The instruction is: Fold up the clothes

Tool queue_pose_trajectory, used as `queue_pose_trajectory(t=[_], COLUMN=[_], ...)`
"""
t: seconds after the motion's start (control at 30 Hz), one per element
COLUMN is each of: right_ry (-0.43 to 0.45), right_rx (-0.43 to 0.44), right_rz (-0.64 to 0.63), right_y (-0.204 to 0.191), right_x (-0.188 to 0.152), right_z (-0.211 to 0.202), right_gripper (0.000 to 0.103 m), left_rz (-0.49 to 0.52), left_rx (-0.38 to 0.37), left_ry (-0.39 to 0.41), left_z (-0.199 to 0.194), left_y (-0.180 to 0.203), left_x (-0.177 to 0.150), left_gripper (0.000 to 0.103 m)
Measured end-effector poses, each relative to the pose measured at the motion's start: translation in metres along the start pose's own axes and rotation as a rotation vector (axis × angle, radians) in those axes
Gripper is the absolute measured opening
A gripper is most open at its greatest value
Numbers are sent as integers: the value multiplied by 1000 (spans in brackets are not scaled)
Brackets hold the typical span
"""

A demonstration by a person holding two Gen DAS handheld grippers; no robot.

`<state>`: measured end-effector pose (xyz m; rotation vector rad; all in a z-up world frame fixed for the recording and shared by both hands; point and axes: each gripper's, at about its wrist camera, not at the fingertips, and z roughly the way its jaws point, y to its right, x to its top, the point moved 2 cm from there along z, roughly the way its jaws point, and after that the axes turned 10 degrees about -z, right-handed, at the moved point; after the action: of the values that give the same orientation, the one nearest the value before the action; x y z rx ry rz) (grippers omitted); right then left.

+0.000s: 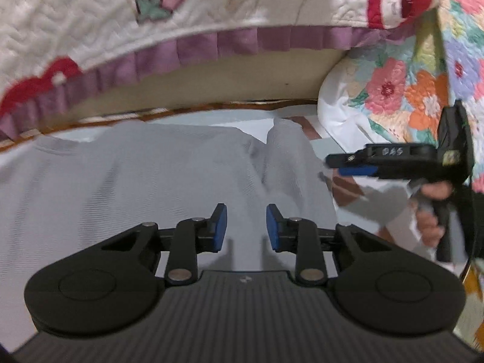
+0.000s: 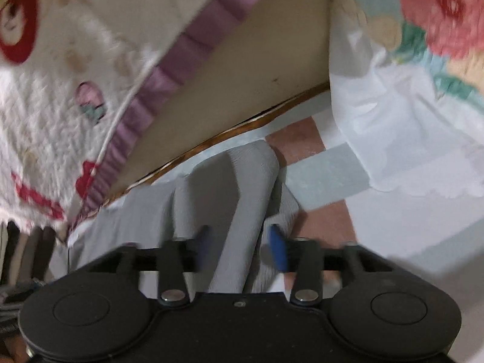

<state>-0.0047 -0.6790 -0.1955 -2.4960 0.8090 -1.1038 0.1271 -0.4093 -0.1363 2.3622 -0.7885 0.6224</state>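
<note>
A light grey garment (image 1: 136,175) lies spread on the bed, with a sleeve (image 1: 290,163) running away on its right side. My left gripper (image 1: 246,227) is open and empty, just above the garment's body. My right gripper (image 1: 354,168) shows in the left wrist view at the right, beside the sleeve, held by a hand. In the right wrist view my right gripper (image 2: 242,246) is open, its jaws on either side of the grey sleeve (image 2: 239,187), not closed on it. That view is blurred.
A white quilted cover with strawberries and a purple ruffle (image 1: 211,42) hangs along the back. A floral quilt (image 1: 402,90) with white lining (image 2: 393,139) is heaped at the right. The checked bedsheet (image 2: 326,175) shows beside the sleeve.
</note>
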Motion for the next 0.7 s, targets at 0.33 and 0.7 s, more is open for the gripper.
queue_pose_trajectory(t=[0.33,0.7], right_ry=[132,189], right_rx=[-47,-122], right_rz=[-266,-851], right_y=[-29,-147], right_x=[-3,-71], right_z=[23,-13], right_gripper=[8,8], left_rz=[-57,-280], left_rx=[-43,-241], left_ry=[-5,13], left_z=[36,28], left_y=[-37,-48], left_x=[8,14], left_gripper=[28,33])
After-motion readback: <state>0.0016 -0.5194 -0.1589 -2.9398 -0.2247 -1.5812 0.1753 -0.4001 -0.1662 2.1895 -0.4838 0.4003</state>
